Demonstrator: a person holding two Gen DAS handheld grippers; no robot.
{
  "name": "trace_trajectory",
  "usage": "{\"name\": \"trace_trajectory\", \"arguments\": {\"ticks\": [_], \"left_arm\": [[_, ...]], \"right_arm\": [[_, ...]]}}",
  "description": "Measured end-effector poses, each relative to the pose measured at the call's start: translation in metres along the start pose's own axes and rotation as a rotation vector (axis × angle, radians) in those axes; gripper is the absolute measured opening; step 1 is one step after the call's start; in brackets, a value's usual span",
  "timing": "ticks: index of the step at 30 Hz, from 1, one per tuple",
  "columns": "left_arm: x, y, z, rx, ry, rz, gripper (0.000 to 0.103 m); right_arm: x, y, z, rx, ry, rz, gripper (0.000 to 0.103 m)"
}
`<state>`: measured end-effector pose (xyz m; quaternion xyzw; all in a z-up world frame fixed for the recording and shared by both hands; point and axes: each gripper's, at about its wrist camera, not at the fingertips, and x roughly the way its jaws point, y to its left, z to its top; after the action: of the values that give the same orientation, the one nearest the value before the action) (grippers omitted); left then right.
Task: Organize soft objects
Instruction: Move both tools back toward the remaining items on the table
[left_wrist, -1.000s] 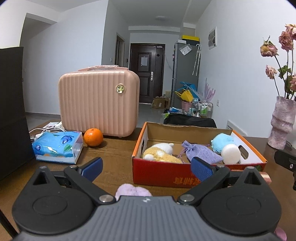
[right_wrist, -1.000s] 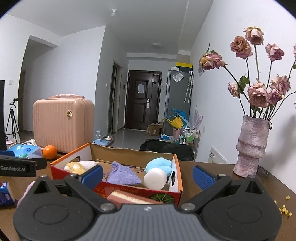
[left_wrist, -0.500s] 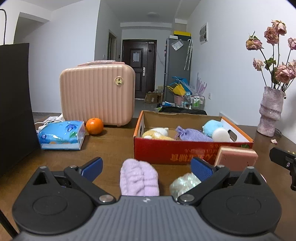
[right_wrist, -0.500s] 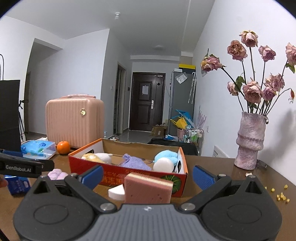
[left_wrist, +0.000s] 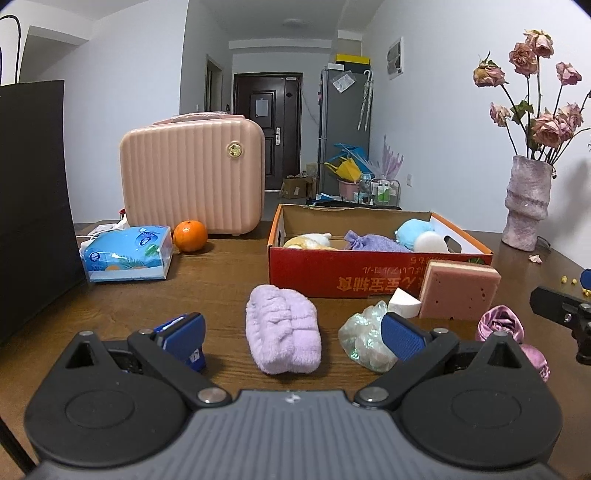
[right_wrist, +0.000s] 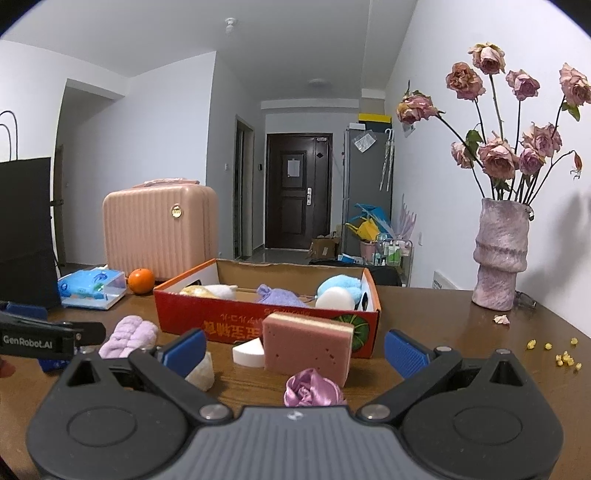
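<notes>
A red cardboard box (left_wrist: 373, 273) (right_wrist: 258, 325) on the wooden table holds a yellow-white plush, a purple pouch, a blue fluffy ball and a white ball. In front of it lie a lilac folded towel (left_wrist: 282, 328) (right_wrist: 127, 336), a pearly crumpled bag (left_wrist: 364, 339), a white wedge sponge (left_wrist: 404, 302) (right_wrist: 249, 352), a pink sponge block (left_wrist: 458, 291) (right_wrist: 306, 349) standing upright, and a purple satin rose (left_wrist: 500, 325) (right_wrist: 312, 387). My left gripper (left_wrist: 291, 332) is open with the towel between its fingers. My right gripper (right_wrist: 295, 350) is open and empty, behind the rose and sponge.
A pink hard case (left_wrist: 192, 181), an orange (left_wrist: 190, 235) and a blue tissue pack (left_wrist: 127, 254) stand at the back left. A black bag (left_wrist: 33, 210) is at the far left. A vase of dried roses (right_wrist: 500, 258) stands at the right, with yellow crumbs (right_wrist: 554, 350) near it.
Both grippers have pulled back from the box and risen. The towel, bag, sponges and rose have come into view in front of the box. Both stay open.
</notes>
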<state>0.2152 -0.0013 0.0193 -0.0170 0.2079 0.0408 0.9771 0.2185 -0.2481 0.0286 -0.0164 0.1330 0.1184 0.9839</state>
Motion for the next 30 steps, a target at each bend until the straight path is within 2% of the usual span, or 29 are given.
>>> {"name": "trace_trajectory", "arguments": {"ticks": [14, 22, 30], "left_arm": [[0.005, 0.011, -0.001, -0.02, 0.029, -0.019, 0.103], [0.009, 0.031, 0.0, -0.017, 0.03, 0.021, 0.103], [0.014, 0.056, 0.003, -0.034, 0.034, 0.05, 0.103]], "right_arm": [[0.011, 0.012, -0.003, -0.036, 0.041, 0.011, 0.103], [0.026, 0.038, 0.002, -0.107, 0.072, 0.072, 0.102], [0.066, 0.067, 0.002, -0.134, 0.168, 0.109, 0.099]]}}
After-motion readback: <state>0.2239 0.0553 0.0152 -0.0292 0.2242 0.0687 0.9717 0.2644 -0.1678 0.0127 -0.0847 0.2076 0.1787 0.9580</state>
